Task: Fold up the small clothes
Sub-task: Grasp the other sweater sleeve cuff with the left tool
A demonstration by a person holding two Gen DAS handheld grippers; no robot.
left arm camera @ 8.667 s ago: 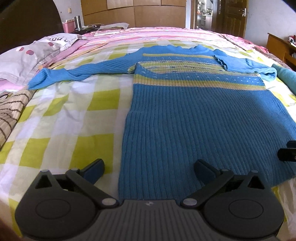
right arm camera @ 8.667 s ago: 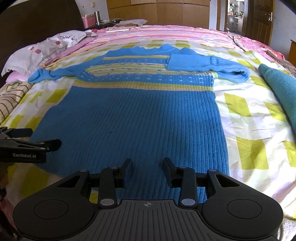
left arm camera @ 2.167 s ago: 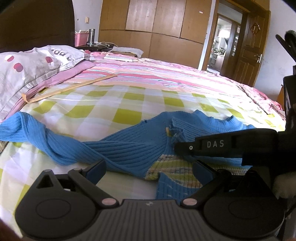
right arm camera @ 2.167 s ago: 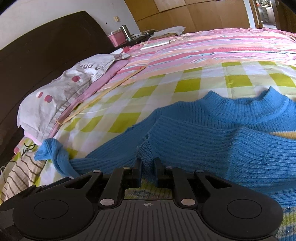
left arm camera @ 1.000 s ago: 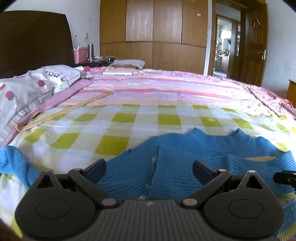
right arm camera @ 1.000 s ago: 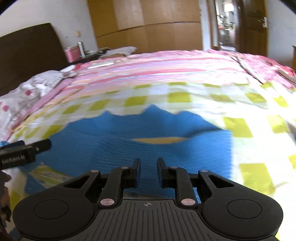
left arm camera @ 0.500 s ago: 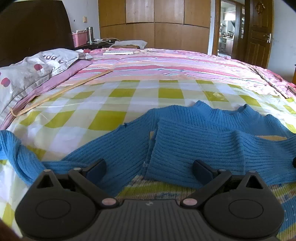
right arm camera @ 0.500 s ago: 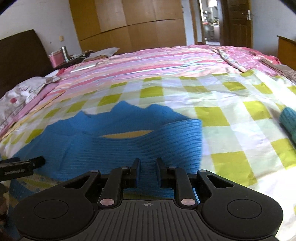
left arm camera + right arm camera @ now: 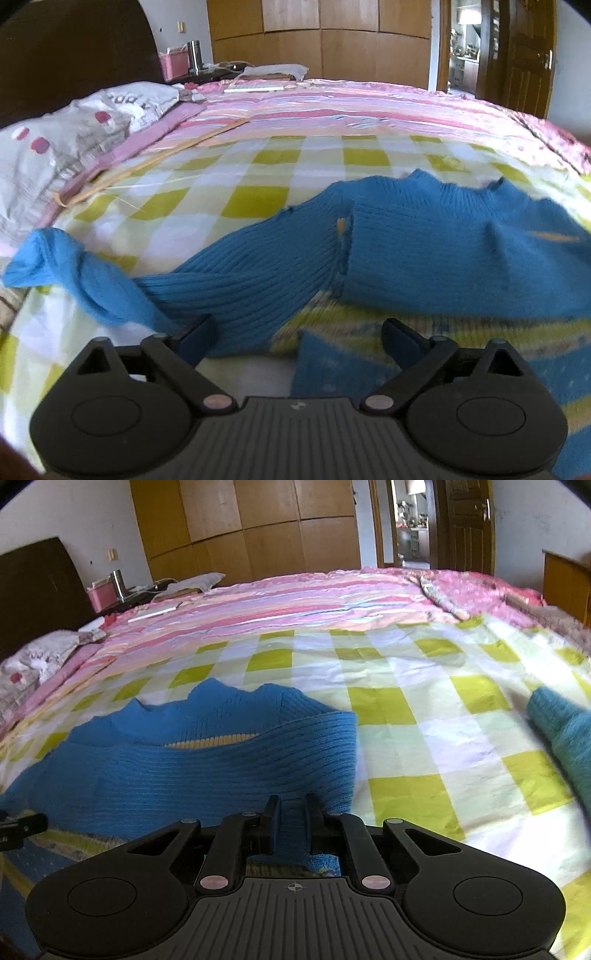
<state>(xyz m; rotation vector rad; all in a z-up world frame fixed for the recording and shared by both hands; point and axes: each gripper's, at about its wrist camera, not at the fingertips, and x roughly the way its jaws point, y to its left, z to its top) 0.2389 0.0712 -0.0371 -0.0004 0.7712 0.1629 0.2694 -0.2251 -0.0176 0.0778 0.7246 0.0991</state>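
Ahead of my left gripper [image 9: 297, 334] the sweater's sleeve [image 9: 236, 269] lies across my path; beyond it the checked sheet [image 9: 258, 184] is bare. Right of my right gripper [image 9: 293, 814] the sheet is open up to a teal cloth [image 9: 565, 731].

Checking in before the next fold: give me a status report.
Left gripper open over the sweater. Right gripper closing on the folded sleeve. Other sleeve still spread. Nothing in the way.

sweater [image 9: 424, 258] on bed [image 9: 332, 122], pillow [image 9: 74, 140] left
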